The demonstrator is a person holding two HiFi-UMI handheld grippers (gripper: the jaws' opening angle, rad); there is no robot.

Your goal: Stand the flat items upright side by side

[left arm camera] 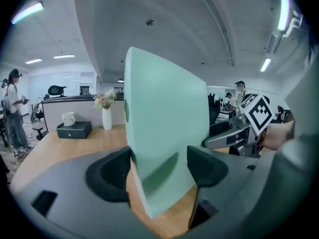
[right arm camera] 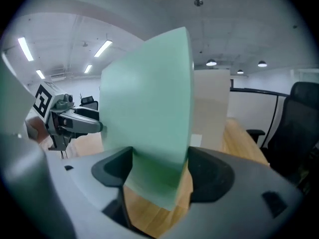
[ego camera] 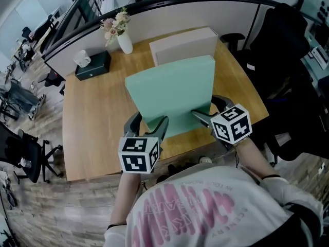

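Jaws (both pairs) on green board [ego camera: 172, 94]

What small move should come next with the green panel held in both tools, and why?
Probably tip the green panel fully upright and ease it toward the beige panel. The left tool and right tool both grip its near edge, it looks tilted rather than vertical, and the beige one already stands upright behind it.
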